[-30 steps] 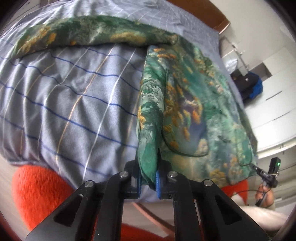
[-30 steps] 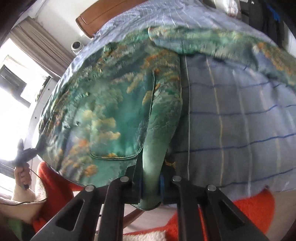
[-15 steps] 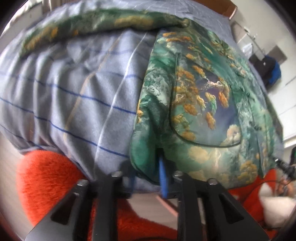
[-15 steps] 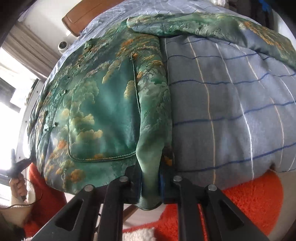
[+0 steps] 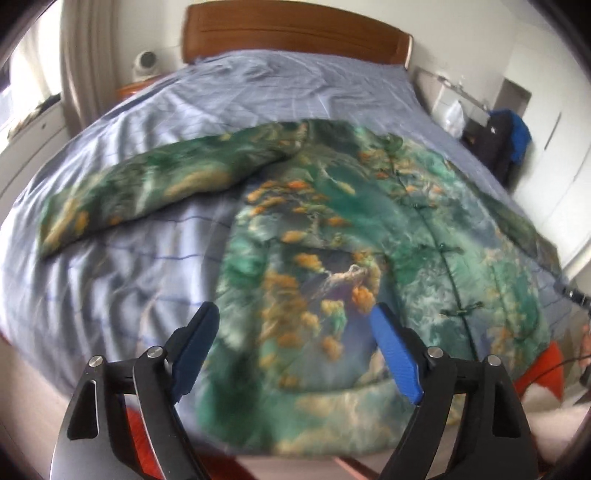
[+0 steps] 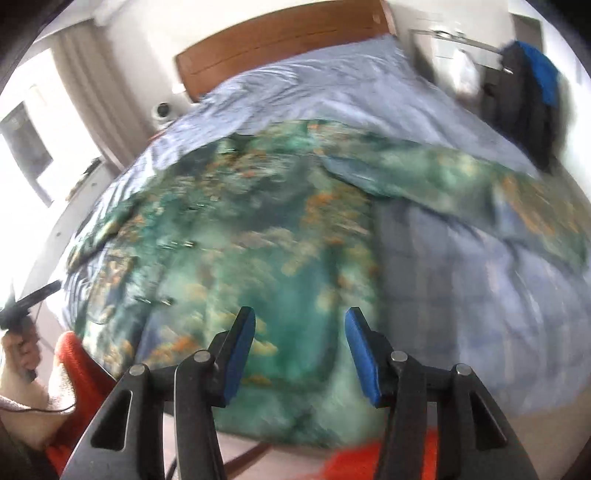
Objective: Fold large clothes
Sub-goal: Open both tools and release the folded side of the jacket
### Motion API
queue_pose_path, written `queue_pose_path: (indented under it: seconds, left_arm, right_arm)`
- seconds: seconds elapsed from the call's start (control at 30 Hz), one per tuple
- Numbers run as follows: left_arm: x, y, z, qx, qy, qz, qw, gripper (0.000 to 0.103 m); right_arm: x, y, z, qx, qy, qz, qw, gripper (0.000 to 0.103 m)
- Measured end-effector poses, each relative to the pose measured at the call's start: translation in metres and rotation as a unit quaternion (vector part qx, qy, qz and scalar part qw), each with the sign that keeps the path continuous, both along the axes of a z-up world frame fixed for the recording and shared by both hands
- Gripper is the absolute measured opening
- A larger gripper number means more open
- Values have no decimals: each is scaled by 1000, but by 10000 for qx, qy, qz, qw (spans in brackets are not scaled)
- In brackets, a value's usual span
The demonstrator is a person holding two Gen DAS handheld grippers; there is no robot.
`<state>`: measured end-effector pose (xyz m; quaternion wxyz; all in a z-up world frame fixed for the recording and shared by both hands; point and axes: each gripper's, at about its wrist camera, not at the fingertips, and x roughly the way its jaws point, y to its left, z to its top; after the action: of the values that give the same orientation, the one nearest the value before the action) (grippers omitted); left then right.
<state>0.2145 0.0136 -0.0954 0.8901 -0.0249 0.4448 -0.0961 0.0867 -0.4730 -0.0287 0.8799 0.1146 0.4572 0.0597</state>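
Both my left tongs (image 5: 291, 345) and right tongs (image 6: 300, 345) hang spread and empty over the near hem of the green-and-orange printed padded jacket (image 5: 369, 258), lying lengthwise away toward the bed's wooden headboard (image 5: 295, 33).

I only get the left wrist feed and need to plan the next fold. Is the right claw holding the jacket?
Observer: No. The right claw is open with nothing between its fingers. The green printed jacket lies flat on the bed beyond it.
Operator: Where does the sleeve on that side lie?
Observer: The right sleeve is stretched out sideways across the checked bedspread, not yet folded in over the body.
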Motion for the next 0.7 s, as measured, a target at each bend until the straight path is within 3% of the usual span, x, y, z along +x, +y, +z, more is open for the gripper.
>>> queue_pose_path:
  seconds: [0.1, 0.17, 0.23, 0.3, 0.37, 0.47, 0.6, 0.7]
  left_arm:
    - [3, 1, -32, 142, 377, 3, 9992, 85]
    - [2, 0, -52, 365, 688, 57, 9969, 79]
    - [-6, -1, -51, 473, 684, 40, 9965, 78]
    - [-13, -2, -37, 413, 505, 25, 9979, 81]
    - [-18, -5, -21, 364, 200, 80, 9991, 95]
    - [-20, -14, -12, 392, -145, 145, 9990, 102]
    - [-5, -24, -43, 707, 289, 236, 9968, 101]
    - [-10, -15, -47, 618, 471, 289, 9966, 101]
  right_arm:
    - [24, 20, -30, 127, 153, 215, 9996, 51]
    - [33, 23, -60, 228, 572, 229, 9978, 51]
    - [31, 22, -82, 281, 989, 139, 9946, 51]
    - [21, 22, -72, 275, 800, 76, 9964, 51]
    - [11, 25, -52, 186, 521, 54, 9985, 52]
    - [3, 32, -38, 66, 245, 37, 9997, 68]
    - [11, 37, -82, 139, 900, 53, 9958, 70]
    - [5, 28, -82, 437, 827, 5, 9956, 69]
